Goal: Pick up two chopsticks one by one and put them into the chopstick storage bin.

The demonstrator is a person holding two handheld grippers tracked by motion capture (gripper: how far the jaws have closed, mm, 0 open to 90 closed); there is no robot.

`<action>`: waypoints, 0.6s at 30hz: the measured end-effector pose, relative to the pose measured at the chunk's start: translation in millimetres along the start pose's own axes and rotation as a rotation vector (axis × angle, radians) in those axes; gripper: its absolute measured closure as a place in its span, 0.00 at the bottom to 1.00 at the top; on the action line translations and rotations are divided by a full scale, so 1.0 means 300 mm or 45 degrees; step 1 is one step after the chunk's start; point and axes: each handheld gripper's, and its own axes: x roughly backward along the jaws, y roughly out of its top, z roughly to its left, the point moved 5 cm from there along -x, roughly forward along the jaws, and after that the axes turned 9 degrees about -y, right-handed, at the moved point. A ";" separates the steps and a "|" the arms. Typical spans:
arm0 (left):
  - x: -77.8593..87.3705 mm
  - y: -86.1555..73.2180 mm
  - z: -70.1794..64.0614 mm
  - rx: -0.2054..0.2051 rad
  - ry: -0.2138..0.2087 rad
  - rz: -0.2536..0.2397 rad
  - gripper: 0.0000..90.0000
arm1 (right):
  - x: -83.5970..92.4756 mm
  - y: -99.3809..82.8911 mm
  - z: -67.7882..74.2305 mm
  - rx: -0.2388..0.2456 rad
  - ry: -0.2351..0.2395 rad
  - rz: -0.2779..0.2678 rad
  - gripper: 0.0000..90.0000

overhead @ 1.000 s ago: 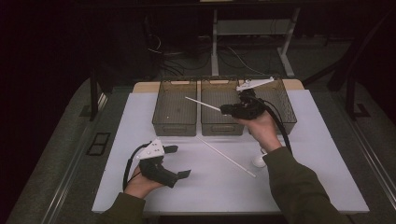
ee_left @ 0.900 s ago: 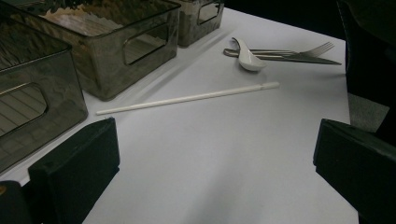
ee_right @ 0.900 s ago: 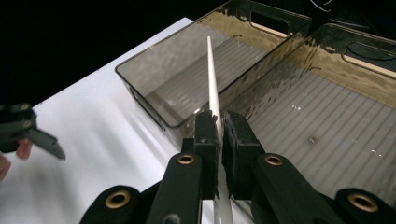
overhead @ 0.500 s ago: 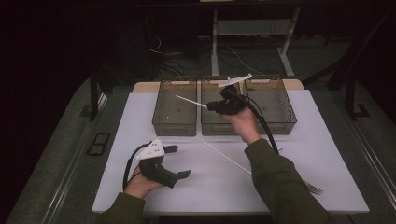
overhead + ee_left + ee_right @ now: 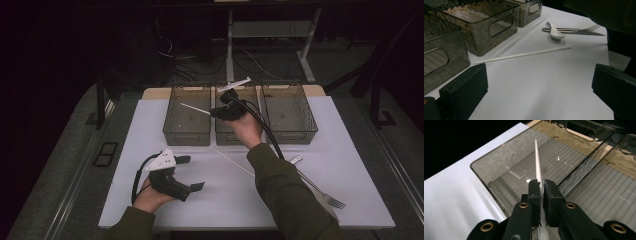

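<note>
The right gripper (image 5: 216, 113) hangs over the three bins, above the wall between the left bin (image 5: 188, 116) and the middle bin (image 5: 226, 131). Its jaws are closed almost fully on a thin white stick (image 5: 538, 167), pinching it near one end. In the right gripper view the stick runs straight out from between the black pads and stretches over the left bin's ribbed floor, its tip short of the far wall. In the high view the stick (image 5: 195, 109) points away from the gripper across the left bin, held off the bottom.

The stick is slim, round, matt and white, tapering toward the tip. The bins are smoky see-through plastic, rectangular, with rounded corners, grooved floors and cut-out handles in their ends.

The left gripper (image 5: 192, 173) rests near the front edge of the white mat (image 5: 350, 190), well in front of the left bin, jaws spread wide with nothing between them. A second white stick (image 5: 524, 54) lies flat on the mat just in front of the middle bin. Farther off, in front of the right bin (image 5: 290, 114), lie a white plastic spoon (image 5: 555, 32) and a metal fork (image 5: 586, 29), close together.
</note>
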 end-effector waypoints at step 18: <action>-0.003 0.004 -0.008 -0.011 -0.009 0.003 0.00 | -0.164 0.041 0.038 -0.003 -0.052 0.092 0.94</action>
